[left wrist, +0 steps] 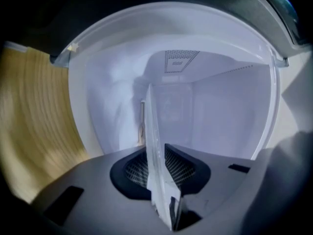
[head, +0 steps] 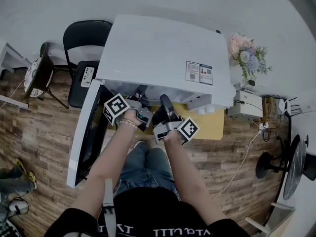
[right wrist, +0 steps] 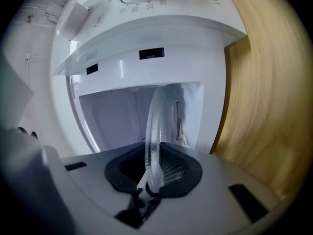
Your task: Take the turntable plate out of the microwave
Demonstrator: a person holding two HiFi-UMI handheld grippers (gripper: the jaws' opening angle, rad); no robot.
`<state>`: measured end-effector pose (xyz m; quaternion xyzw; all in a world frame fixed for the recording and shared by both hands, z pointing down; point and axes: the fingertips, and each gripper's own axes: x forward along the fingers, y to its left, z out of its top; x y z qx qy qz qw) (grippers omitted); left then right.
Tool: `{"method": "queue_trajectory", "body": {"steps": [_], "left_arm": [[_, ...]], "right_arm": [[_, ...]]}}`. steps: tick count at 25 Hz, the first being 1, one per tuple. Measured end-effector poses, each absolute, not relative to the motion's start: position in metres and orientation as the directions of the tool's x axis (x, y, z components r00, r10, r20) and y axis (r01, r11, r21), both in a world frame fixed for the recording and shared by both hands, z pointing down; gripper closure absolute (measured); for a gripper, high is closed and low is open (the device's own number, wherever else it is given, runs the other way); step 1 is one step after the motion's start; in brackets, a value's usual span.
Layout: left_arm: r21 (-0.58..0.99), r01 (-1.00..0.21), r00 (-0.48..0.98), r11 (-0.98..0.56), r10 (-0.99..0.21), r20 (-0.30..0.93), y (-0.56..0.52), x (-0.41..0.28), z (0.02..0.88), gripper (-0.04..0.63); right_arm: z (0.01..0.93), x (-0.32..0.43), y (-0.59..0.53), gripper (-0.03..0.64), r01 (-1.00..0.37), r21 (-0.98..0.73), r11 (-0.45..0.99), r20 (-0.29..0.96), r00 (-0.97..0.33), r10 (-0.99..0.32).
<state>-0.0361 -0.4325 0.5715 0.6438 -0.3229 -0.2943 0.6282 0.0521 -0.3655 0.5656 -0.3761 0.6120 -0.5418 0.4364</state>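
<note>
Tongs L (left wrist: 160, 173) and tongs R (right wrist: 152, 174) each pinch rim of turntable plate (left wrist: 155, 131), held at open mouth of microwave (head: 163, 48).
Head view: both tongs side by side at cavity opening, L one nearer door (head: 88, 132), which stands open to L; microwave sits on wood counter (head: 213, 126); plate not made out here, under microwave top. L gripper view: clear glass plate edge-on betw. ribbed pads (left wrist: 183, 168), white cavity walls + vent (left wrist: 181, 60) behind it, counter at frame L. R gripper view: curved glass rim clamped betw. pads, control panel (right wrist: 161, 9) above, cavity behind, counter at frame R. Head view only: black chair (head: 85, 41) beyond door, flowers (head: 247, 58) R of microwave, wood floor (head: 44, 142).
</note>
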Motion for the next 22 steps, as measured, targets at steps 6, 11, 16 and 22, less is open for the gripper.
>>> {"method": "queue_trajectory", "body": {"steps": [6,11,16,22], "left_arm": [[1.0,0.003,0.596,0.005,-0.803,0.003,-0.43,-0.036,0.569,0.526],[0.999,0.052,0.585,-0.003,-0.811,-0.033,-0.42,-0.035,0.564,0.555],[0.998,0.061,0.591,-0.029,-0.804,-0.06,-0.404,-0.035,0.557,0.557],[0.997,0.077,0.659,-0.021,-0.749,-0.067,-0.376,-0.03,0.552,0.558]], "right_arm": [[0.557,0.049,-0.345,0.551,0.012,-0.984,0.177,-0.168,-0.379,-0.91],[0.553,0.051,-0.331,0.551,0.007,-0.979,0.206,-0.191,-0.408,-0.893],[0.547,0.05,-0.316,0.551,-0.011,-0.976,0.218,-0.192,-0.433,-0.881],[0.544,0.047,-0.298,0.554,-0.058,-0.974,0.218,-0.162,-0.492,-0.855]]}}
